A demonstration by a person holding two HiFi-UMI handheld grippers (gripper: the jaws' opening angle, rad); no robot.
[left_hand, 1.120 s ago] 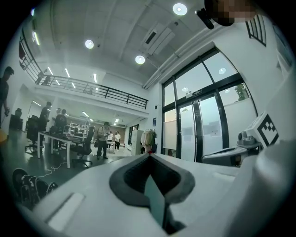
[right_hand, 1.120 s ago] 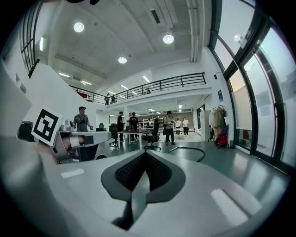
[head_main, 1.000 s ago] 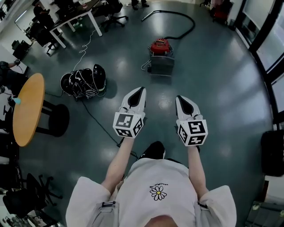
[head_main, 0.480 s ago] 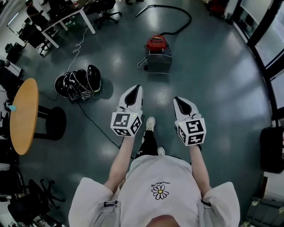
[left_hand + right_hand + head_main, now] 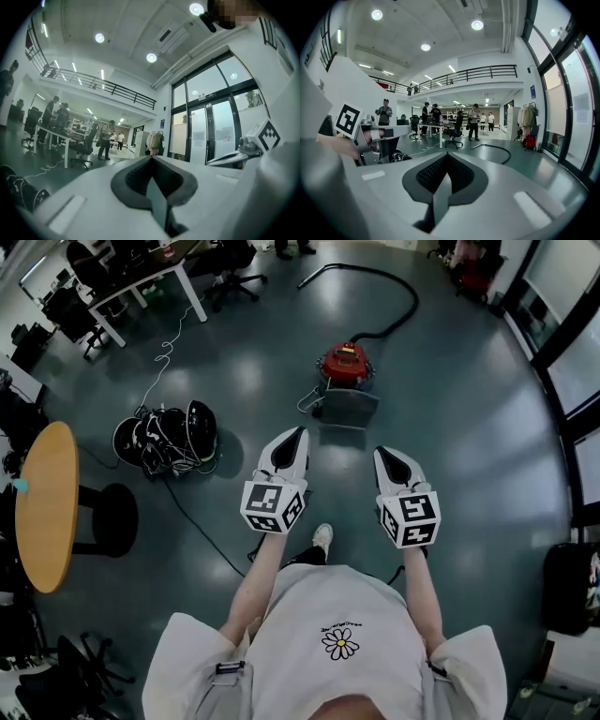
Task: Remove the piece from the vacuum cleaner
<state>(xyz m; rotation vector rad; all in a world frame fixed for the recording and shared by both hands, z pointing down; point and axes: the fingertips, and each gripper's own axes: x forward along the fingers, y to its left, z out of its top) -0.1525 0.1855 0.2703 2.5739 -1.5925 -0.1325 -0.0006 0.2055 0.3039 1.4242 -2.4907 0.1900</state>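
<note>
Holding left gripper [image 5: 290, 441] and right gripper [image 5: 391, 461] side by side, jaws of both pressed together on nothing. Facing the red vacuum cleaner [image 5: 345, 362], sitting on the floor farther off, well apart, roughly midway between both; hose [image 5: 398, 307] trailing away far, grey part [image 5: 349, 409] lying nearest.

Open floor [image 5: 469, 456] leads straight ahead to the vacuum cleaner [image 5: 345, 364]. A black gear pile [image 5: 167, 437] lies left of that path, a round table [image 5: 47, 507] farther left.
</note>
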